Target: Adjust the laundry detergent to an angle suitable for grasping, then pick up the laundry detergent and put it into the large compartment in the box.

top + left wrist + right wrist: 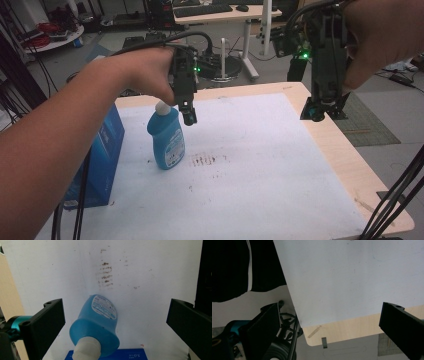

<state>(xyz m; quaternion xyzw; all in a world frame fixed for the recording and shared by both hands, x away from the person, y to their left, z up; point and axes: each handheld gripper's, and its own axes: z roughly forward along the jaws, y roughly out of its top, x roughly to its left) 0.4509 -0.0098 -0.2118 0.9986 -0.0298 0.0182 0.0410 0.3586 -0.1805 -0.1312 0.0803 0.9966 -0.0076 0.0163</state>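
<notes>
Directly below the left gripper, whose jaws stand wide apart with nothing between them, a blue detergent bottle stands upright on the white table cover, its white cap pointing up toward the camera on that gripper. From the high view the left gripper hangs just above and beside the cap, so the step in hand looks like the approach to a grasp of the bottle. The next move would call for a descent that brings the jaws level with the neck or body, centred on it, before they close. Just behind the bottle on the person's left stands a blue box, close enough that a jaw on that side could brush it. On the cover just past the bottle lies a patch of brown smudges. Farther right, the right gripper hovers over the table's wooden edge, its jaws likewise spread and empty, well apart from the bottle. Beyond the table stands a desk with a keyboard.
</notes>
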